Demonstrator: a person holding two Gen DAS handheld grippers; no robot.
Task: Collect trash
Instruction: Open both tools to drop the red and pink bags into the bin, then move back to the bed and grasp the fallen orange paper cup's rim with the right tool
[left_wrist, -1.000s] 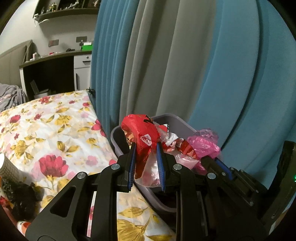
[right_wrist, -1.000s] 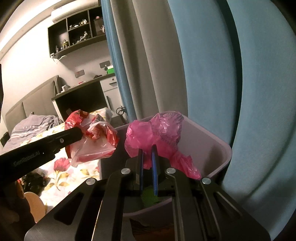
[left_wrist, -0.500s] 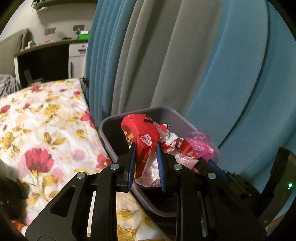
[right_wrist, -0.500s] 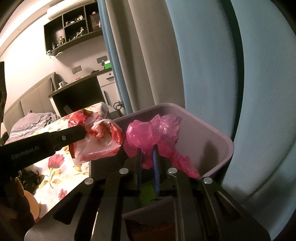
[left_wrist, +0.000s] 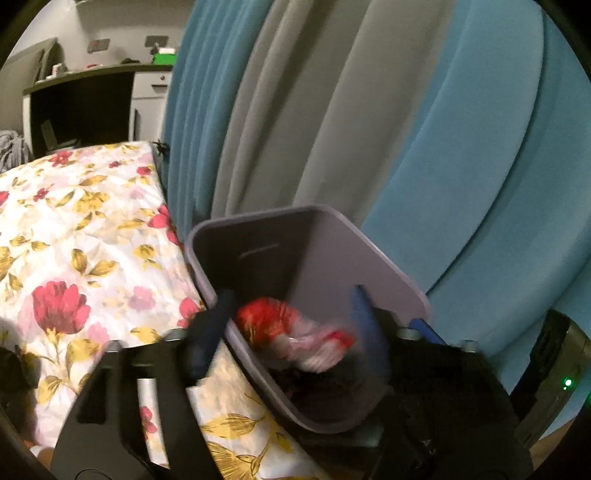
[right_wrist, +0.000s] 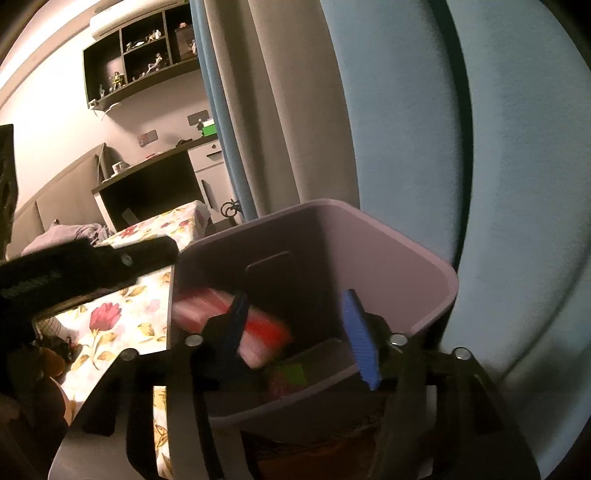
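Observation:
A grey plastic trash bin (left_wrist: 369, 254) stands between the flowered bed and the curtain; it also shows in the right wrist view (right_wrist: 402, 266). My left gripper (left_wrist: 291, 325) is open over the bin. The red and white plastic bag (left_wrist: 295, 332) is blurred, dropping inside the bin between the jaws. My right gripper (right_wrist: 295, 332) is open over the same bin. A blurred red and pink bag (right_wrist: 255, 332) falls inside it, above some green and dark trash (right_wrist: 291, 373) at the bottom. The left gripper's black body (right_wrist: 74, 273) crosses the left of the right wrist view.
A bed with a flowered cover (left_wrist: 81, 236) lies left of the bin. Blue and grey curtains (left_wrist: 369, 110) hang right behind the bin. A dark desk and white drawers (left_wrist: 110, 99) stand at the far wall, with wall shelves (right_wrist: 140, 55) above.
Both grippers have opened over the bin. The red bag has left the left gripper and the pink bag has left the right one; both are falling into the bin.

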